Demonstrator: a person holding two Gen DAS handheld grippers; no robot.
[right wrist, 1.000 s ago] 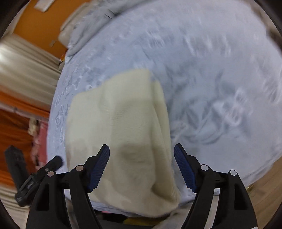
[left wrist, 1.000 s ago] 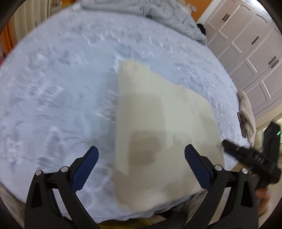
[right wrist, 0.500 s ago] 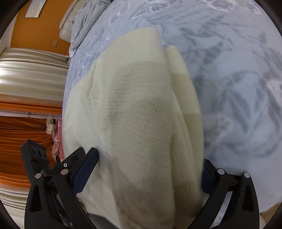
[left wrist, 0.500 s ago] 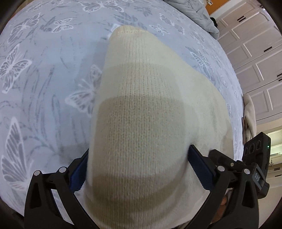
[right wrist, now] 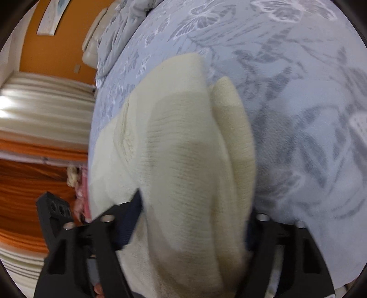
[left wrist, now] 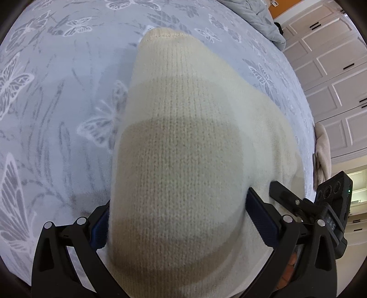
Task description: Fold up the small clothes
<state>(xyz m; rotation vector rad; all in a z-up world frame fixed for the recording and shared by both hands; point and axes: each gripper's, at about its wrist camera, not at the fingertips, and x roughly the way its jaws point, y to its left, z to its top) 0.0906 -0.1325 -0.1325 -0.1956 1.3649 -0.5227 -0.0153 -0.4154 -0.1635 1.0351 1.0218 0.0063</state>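
A cream knit garment (left wrist: 183,137) lies folded on the butterfly-print bed cover (left wrist: 57,103). My left gripper (left wrist: 179,224) is pressed down at its near end. Its jaws stand wide and the knit bulges up between the blue pads (left wrist: 259,220). In the right wrist view the same garment (right wrist: 183,149) shows a second folded layer along its right side. My right gripper (right wrist: 190,224) straddles that near end and its jaws are closing, with the bunched knit between them. Each gripper shows in the other's view: the right gripper (left wrist: 321,211) and the left gripper (right wrist: 57,213).
A rumpled grey duvet (left wrist: 252,16) lies at the far end of the bed. White wardrobe doors (left wrist: 332,68) stand to the right, and a cream cloth (left wrist: 323,149) hangs at the bed's right edge. Curtains (right wrist: 34,114) and something pink (right wrist: 80,194) are on the left.
Both grippers have come down onto the near end of the garment, which now fills the space between their fingers. The right jaws have narrowed over the last half second.
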